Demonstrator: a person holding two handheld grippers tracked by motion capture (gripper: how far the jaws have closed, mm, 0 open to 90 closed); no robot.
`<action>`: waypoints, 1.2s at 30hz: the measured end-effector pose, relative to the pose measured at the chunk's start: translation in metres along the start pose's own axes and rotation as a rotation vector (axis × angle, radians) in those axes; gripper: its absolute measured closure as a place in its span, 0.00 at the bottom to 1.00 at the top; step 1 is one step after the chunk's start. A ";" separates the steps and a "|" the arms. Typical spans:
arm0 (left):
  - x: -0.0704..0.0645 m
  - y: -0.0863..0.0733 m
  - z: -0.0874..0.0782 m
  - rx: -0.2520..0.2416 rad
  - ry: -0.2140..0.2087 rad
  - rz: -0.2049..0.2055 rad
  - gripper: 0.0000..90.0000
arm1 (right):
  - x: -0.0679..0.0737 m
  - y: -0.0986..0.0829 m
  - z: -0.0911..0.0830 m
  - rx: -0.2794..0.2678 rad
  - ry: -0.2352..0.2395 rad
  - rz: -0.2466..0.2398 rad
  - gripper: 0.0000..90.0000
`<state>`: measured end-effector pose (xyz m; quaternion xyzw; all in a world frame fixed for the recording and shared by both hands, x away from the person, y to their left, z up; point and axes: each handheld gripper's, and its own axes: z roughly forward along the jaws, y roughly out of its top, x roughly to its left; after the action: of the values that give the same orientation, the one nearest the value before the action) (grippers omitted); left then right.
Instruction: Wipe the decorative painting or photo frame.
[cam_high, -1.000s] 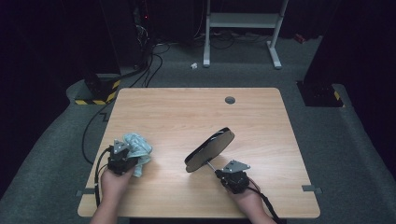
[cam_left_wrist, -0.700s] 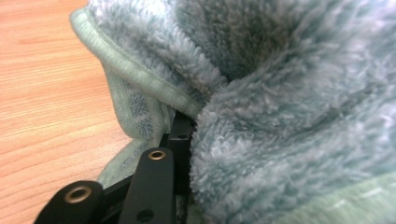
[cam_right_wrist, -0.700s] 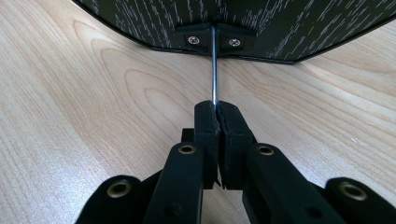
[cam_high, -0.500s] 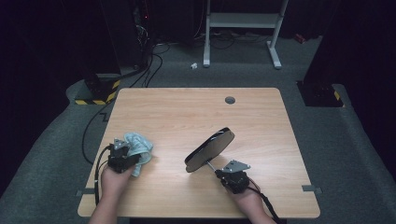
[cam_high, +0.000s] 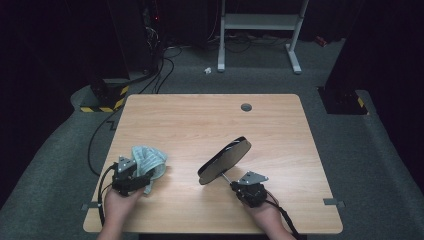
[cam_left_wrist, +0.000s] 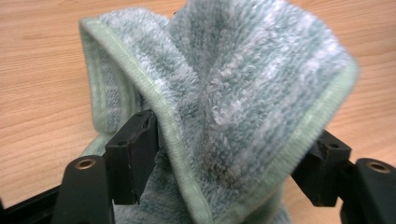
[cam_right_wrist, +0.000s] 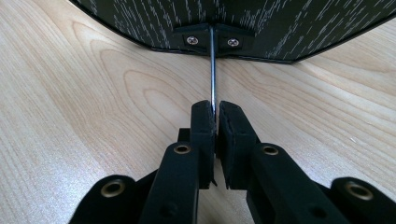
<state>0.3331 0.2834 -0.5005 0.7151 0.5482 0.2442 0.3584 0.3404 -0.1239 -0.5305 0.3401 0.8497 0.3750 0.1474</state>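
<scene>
Bare table beyond cloth and pan.

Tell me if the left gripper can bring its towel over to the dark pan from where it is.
Probably yes. Bare table lies between the left gripper, shut on the towel, and the pan that the right gripper holds tilted by its thin handle.

Bunched green towel; tilted black pan off table.

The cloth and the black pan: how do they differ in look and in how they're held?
The cloth is soft, fluffy and pale green; the pan is hard, flat and black. The cloth bunches thickly inside the left tool, while the right tool pinches only the pan's thin metal rod. Both sit over the wooden table.
</scene>
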 end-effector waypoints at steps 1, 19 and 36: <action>-0.001 0.000 -0.001 -0.003 0.006 0.004 0.32 | 0.000 0.000 0.000 0.000 0.000 0.000 0.93; -0.018 0.007 -0.021 -0.054 -0.036 0.008 0.21 | 0.000 0.000 0.000 0.000 -0.001 0.002 0.91; -0.064 0.004 -0.030 -0.062 -0.202 0.079 0.26 | 0.000 0.000 0.000 -0.001 0.007 0.007 0.88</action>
<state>0.2952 0.2289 -0.4758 0.7457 0.4728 0.2018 0.4238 0.3405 -0.1244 -0.5305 0.3419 0.8488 0.3771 0.1432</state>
